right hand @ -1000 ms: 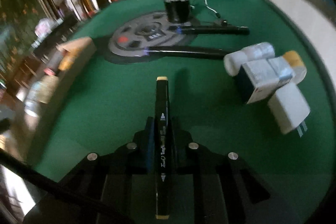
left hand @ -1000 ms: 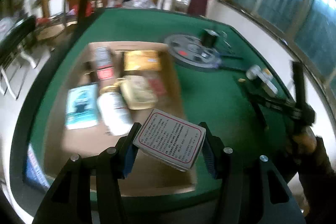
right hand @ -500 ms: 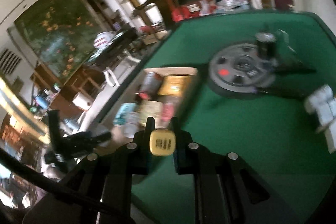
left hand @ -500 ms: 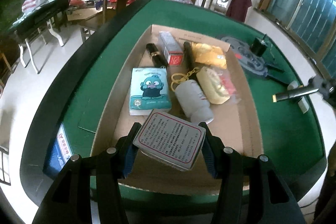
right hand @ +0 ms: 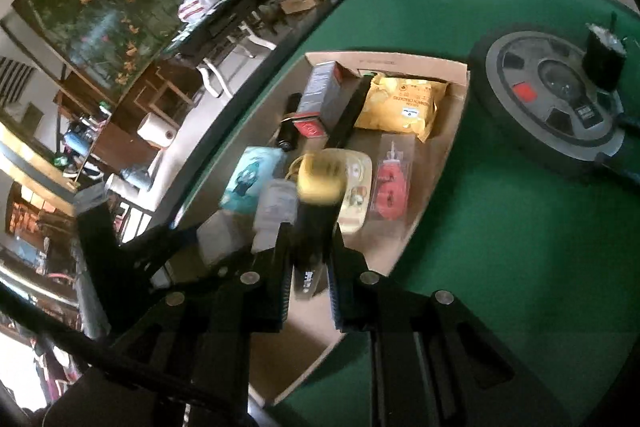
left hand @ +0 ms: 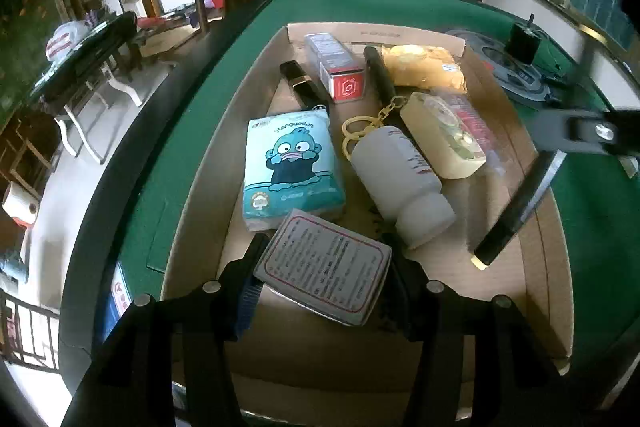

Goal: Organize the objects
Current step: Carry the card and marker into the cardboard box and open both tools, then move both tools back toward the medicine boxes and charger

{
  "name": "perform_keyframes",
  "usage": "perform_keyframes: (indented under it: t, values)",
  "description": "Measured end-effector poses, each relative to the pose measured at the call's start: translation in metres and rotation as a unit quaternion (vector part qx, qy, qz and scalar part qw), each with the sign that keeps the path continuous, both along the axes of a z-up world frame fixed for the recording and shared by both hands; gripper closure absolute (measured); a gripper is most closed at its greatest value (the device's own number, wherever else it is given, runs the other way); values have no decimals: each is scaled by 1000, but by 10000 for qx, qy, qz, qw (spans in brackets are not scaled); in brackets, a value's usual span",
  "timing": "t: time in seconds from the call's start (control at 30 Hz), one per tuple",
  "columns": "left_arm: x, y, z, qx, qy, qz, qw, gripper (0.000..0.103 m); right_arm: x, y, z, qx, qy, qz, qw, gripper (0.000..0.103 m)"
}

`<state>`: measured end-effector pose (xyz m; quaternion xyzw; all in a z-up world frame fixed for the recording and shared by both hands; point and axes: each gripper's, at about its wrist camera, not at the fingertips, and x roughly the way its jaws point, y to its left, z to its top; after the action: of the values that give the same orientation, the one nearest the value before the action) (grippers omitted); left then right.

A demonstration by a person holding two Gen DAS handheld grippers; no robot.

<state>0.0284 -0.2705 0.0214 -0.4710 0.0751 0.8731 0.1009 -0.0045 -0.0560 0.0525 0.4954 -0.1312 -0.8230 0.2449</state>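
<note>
My left tool (left hand: 324, 267) is clamped on a card box, my right tool (right hand: 306, 259) on a marker (yellow-capped), both over the cardboard tray (left hand: 548, 267) ahead. Next: lower each into bare spots, then let go.

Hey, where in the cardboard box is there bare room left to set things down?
The near end of the box is bare, from the white bottle to the front wall, and along the right wall beside the marker. The far half is crowded: tissue pack, snack bag, red-ended carton.
</note>
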Motion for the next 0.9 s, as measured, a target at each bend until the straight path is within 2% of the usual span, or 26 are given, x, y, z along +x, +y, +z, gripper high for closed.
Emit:
perform_keyframes:
  t: [0.13,0.2,0.23,0.33,0.5,0.6,0.67,0.7,0.77,0.9]
  values:
    - [4,-5,5,72,75,-39,9999,53,-14,-4,-4,169,-74,-134,9997,88]
    - [6,-8,11,151,142,-8,9998,51,-19,-8,-5,495,-25,-199,9986,89]
    - [7,-11,13,180,184,22,9997,47,-21,-10,-7,681,10,-235,9974,89]
    - [11,-17,22,247,359,109,9990,42,-25,-13,-15,973,-21,-305,9948,89]
    - [12,-24,27,381,388,167,9984,42,-23,-16,-17,1455,-44,-434,9884,87]
    - [12,-28,28,441,408,259,9979,42,-18,-16,-19,1465,-148,-374,9884,86]
    - [11,-29,30,487,403,328,9975,42,-14,-14,-18,1387,-188,-345,9896,79]
    - [12,-30,31,508,407,369,9972,42,-12,-14,-18,1341,-197,-334,9902,73]
    - [13,-31,34,512,439,430,9968,40,-10,-15,-16,1232,-153,-272,9919,68]
    - [17,-31,40,447,576,579,9957,37,2,-14,-5,1312,141,-200,9911,55]
